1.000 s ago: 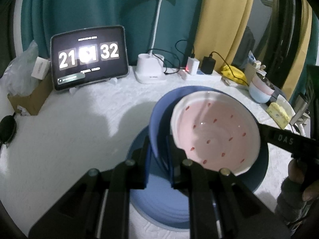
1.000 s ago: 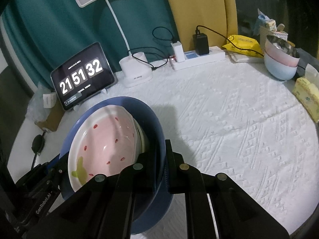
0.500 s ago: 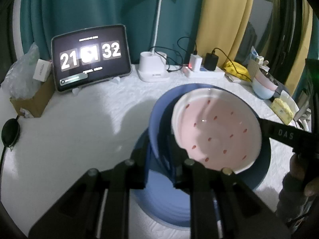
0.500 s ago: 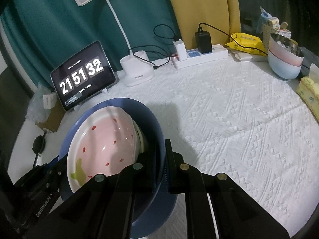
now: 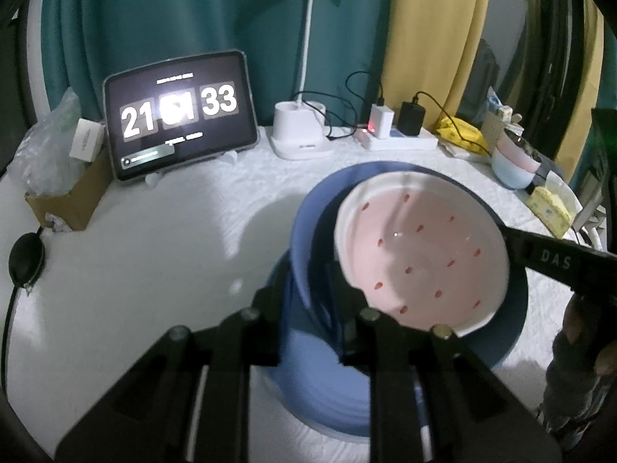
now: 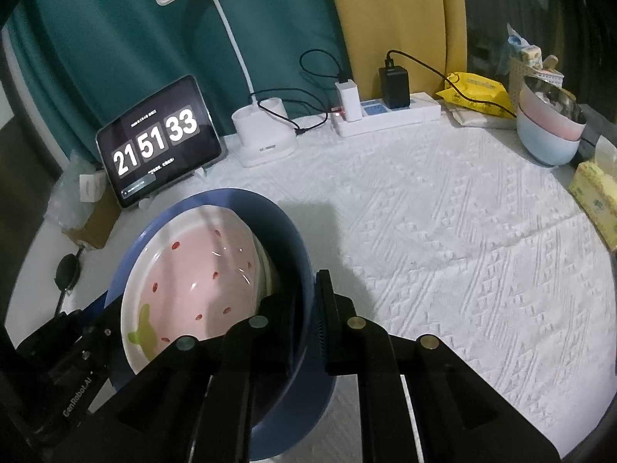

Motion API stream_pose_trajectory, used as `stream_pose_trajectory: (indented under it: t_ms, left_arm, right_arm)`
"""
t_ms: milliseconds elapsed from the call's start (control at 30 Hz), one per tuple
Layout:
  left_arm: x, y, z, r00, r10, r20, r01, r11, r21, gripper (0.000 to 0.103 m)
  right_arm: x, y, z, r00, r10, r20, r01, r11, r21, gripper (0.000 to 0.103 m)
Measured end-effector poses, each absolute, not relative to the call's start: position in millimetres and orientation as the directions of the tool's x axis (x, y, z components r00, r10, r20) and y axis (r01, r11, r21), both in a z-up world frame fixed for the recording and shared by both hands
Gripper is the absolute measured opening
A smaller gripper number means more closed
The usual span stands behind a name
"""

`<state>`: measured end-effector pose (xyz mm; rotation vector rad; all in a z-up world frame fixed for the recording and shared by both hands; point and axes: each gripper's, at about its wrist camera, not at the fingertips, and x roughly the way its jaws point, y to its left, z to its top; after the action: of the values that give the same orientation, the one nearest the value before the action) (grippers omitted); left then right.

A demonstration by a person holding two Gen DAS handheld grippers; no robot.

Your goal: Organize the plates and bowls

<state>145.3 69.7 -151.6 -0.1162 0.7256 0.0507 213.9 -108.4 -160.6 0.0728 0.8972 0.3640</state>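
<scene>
Both grippers pointed steeply down at the white tablecloth (image 6: 443, 239), one on each side of the blue bowl (image 5: 308, 231). Left gripper (image 5: 308, 332) straddled the bowl's left wall, fingers nearly closed but easing apart, wall between them; whether the pads pressed it was unclear. Right gripper (image 6: 308, 328) was clamped tight on the bowl's right wall, one finger inside, one outside. Its black finger also showed at the right edge of the left wrist view, with part of the person's hand (image 5: 578, 332) below it. The pink strawberry-pattern dish (image 5: 420, 254) sat tilted inside the blue bowl, which rested on a blue plate (image 5: 320, 393) on the table. A stack of pastel bowls (image 6: 547, 131) stood well apart at the far right edge, near the yellow tissue pack (image 6: 597, 200). Versus a second earlier: neither hand had shifted, bowl and dish sat the same, left fingers had loosened slightly, and the tablet clock (image 6: 158, 139) had ticked from 32 to 33.
</scene>
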Motion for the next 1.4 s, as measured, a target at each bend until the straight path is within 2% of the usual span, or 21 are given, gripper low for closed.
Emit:
stream_pose_trajectory:
  t_ms: [300,467,833,900,967,1400]
  left_arm:
    - [140.1,70.0,-150.4,0.750,0.017,-0.661,-0.097,0.992,-0.086,0.024]
    - [135.4,75.8,-147.8,0.756,0.042,-0.654,-0.125,0.989,-0.082,0.040]
    - [123.2,74.8,-138.6,0.773,0.029,-0.633,-0.113,0.989,-0.092,0.041]
    - [120.3,73.6,-136.7,0.778,0.027,-0.628,-0.108,0.990,-0.093,0.041]
    - [117.5,72.7,-134.9,0.782,0.025,-0.623,-0.106,0.990,-0.093,0.041]
    - [93.3,64.4,-123.1,0.807,0.022,-0.590,-0.090,0.992,-0.086,0.041]
  right_arm:
    - [211.8,-109.7,-160.8,0.570,0.332,-0.752,-0.283,0.938,0.200,0.018]
    - [209.2,-109.5,-160.9,0.585,0.316,-0.747,-0.286,0.942,0.174,0.022]
    - [200.6,-113.5,-152.2,0.625,0.274,-0.731,-0.263,0.956,0.134,0.032]
    - [197.6,-114.5,-149.0,0.630,0.280,-0.725,-0.266,0.954,0.137,0.040]
    - [193.9,-114.5,-145.7,0.637,0.279,-0.718,-0.270,0.954,0.131,0.042]
    - [170.0,-118.0,-135.1,0.663,0.270,-0.699,-0.270,0.956,0.114,0.043]
